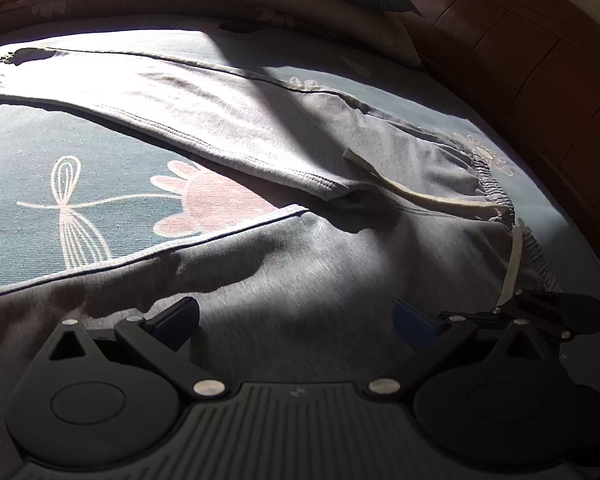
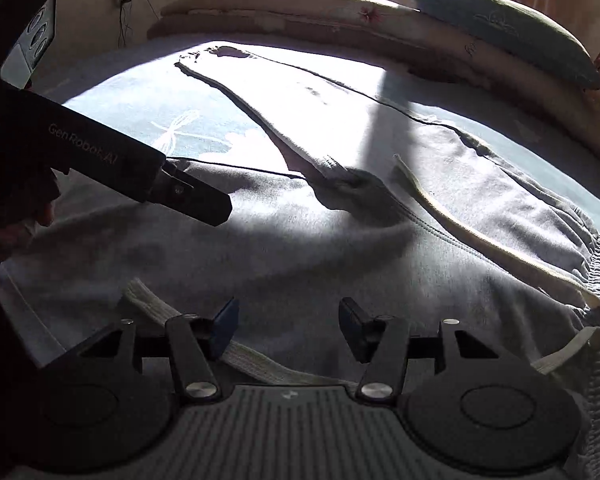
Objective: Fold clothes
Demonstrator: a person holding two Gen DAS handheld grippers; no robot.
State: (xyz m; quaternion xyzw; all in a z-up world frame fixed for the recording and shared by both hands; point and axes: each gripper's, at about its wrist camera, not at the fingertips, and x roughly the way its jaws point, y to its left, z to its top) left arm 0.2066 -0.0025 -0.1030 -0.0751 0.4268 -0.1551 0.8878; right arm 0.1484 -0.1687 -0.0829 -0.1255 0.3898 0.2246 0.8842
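Bedroom, sunlit bed [image 1: 40, 208] with a blue flower-print sheet; quilt roll and pillow along the top of the frame.

Left wrist view: grey sweatpants [image 1: 300, 280] lie flat across the bed, legs splayed apart toward upper left, elastic waistband at right, drawstring loose on the fabric. Left claw [image 1: 296, 324] is wide, nothing between its fingers, low over the near leg.

Right wrist view: same pants [image 2: 260, 248], crotch near centre, far leg running to upper left in the sun. Right claw [image 2: 288, 326] is partly spread, not clamping anything; a drawstring end passes under its left finger.

Judgement: laid out only, no fold made yet. Everything is left.
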